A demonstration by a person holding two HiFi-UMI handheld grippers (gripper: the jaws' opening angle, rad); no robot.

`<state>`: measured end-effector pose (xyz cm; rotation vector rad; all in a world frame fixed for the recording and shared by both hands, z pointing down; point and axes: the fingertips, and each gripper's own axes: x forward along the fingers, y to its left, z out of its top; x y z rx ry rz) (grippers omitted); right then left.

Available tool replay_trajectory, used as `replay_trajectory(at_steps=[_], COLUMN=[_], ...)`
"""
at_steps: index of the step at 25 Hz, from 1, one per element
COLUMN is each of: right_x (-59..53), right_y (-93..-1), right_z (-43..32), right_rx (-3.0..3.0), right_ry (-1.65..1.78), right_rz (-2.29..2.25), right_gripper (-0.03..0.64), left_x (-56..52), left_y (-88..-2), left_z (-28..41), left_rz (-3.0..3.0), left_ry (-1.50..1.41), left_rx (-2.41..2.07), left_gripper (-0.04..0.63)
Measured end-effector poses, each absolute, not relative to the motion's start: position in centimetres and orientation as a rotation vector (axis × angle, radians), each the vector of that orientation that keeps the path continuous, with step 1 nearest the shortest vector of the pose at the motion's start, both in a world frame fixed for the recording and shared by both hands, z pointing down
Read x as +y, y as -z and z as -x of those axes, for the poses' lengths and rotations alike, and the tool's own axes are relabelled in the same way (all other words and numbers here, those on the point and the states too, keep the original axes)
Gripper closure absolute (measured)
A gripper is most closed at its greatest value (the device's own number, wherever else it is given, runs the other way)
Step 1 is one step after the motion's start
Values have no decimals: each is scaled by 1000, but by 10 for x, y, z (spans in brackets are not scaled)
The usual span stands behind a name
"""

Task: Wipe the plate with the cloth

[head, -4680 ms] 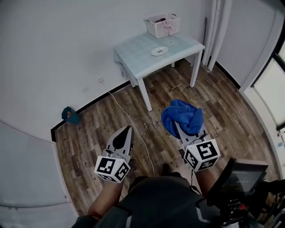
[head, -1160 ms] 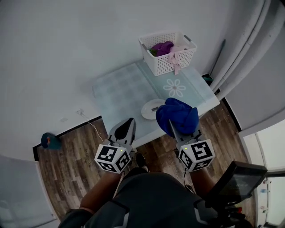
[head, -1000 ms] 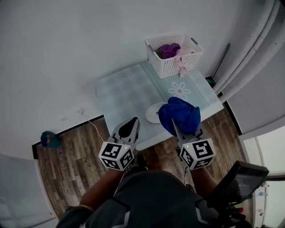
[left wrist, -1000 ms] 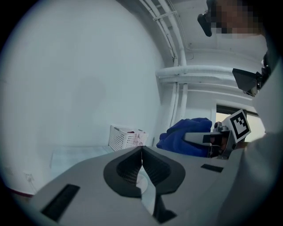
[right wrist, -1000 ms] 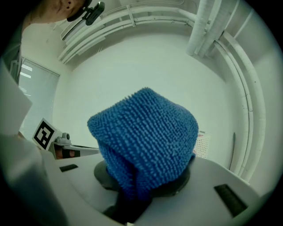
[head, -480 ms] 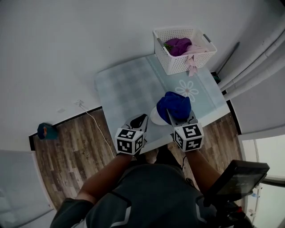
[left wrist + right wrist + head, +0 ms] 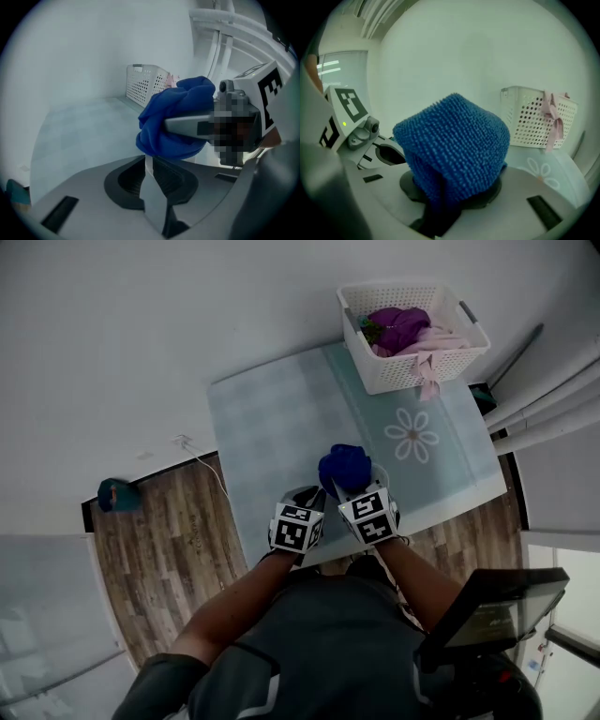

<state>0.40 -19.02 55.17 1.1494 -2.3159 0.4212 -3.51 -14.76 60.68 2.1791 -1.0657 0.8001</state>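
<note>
Item: blue cloth [image 7: 344,468], bunched and clamped in the right claw [image 7: 352,491], set down over the plate, which it almost wholly covers, near the front edge of the table [image 7: 272,418]. Left claw [image 7: 150,168]: jaws pressed together, empty so far as can be seen, tip close beside the cloth. Hazards: the plate looks unheld, so a firm wiping stroke towards the person could skid it to the table edge, and the loose bundle may roll or pull out of the right claw under pressure.
</note>
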Motion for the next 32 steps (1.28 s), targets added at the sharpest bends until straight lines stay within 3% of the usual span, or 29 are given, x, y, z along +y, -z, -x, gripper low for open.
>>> replay_trajectory(at_steps=[7,22,26,32], right_x=[-191,-202,-185,-152], right_y=[-601,-595,-564,-590], right_z=[-5,-118,-65,14], right_rx=[-2262,-2093,-2261,-2332], right_ry=[-457,-569,-516,-504], right_rz=[-1015,-1357,-1213,-901], right_gripper=[503,502,502,502], left_x=[-147,-149,-150,-143], left_y=[-636,-634,-629,-641], left_z=[28,31,43,50], left_rz=[-2137,-2105,-2042,-2031], left_ry=[-983,-816,-701,-802], left_rx=[-1094,-1117,-1130,-1116], left_gripper=[541,541,541,543])
